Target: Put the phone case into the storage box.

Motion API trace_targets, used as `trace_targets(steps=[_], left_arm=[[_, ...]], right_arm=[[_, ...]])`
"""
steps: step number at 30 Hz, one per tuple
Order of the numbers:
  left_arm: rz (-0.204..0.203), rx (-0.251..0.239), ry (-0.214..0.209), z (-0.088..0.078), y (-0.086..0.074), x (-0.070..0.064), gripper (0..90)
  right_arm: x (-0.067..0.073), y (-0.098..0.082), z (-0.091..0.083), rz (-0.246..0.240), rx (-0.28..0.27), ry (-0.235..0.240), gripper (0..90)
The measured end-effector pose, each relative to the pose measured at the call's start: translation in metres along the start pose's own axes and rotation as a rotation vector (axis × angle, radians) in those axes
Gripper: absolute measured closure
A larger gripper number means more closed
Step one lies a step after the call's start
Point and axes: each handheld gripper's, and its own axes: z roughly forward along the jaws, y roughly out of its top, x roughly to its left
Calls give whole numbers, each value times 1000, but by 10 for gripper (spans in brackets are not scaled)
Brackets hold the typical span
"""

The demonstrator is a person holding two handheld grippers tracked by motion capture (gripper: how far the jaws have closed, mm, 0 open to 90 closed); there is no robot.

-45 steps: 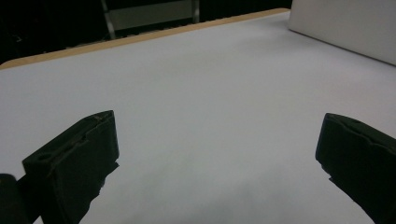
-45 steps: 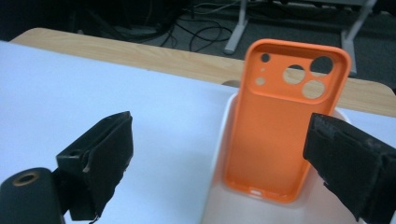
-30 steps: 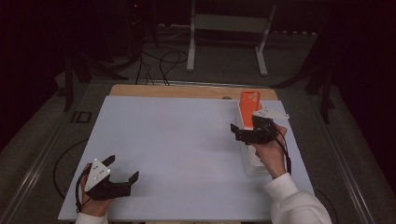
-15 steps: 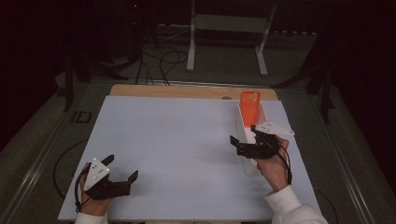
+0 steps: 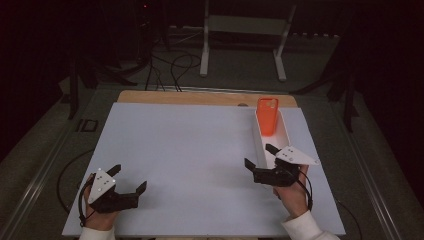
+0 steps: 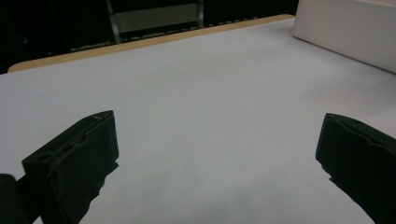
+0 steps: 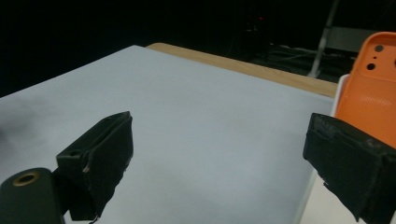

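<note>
A: Since the right gripper (image 5: 263, 160) sits at the near end of the white tray (image 5: 286, 134) with its jaws spread wide and nothing between them, where is the thing it would go for?

B: The orange phone case (image 5: 267, 116) stands upright at the tray's far end, close to the worktop's (image 5: 190, 145) far right corner, well apart from the gripper.

A: And the other hand?

B: The left gripper (image 5: 129, 181) rests near the worktop's near left corner, jaws also wide apart and empty.

A: How would you go about the pickup?

B: My judgement: keep the jaws wide, travel along the tray toward the far edge, and straddle the case across its thin sides, high enough to stay off the tray wall. Close only once both pads flank it, since a tall thing leaning in a narrow tray could tip if one pad touches first.

A: What does each camera add?

B: From the right gripper view the case (image 7: 370, 93) shows its back, with camera cut-outs near the top and a dotted texture, which the high view is too coarse to give. The high view gives the layout: tray along the right edge, a wooden strip (image 5: 200, 97) at the far edge. The left gripper view catches the tray's outer wall (image 6: 345, 32) across bare worktop.
</note>
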Motion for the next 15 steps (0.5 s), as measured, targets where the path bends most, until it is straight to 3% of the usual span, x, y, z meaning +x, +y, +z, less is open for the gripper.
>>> trace_targets(steps=[15], left_arm=[[1,-16,0,-1,1,3,1]], right_arm=[[4,-34,-19,-1,-79,14,83]])
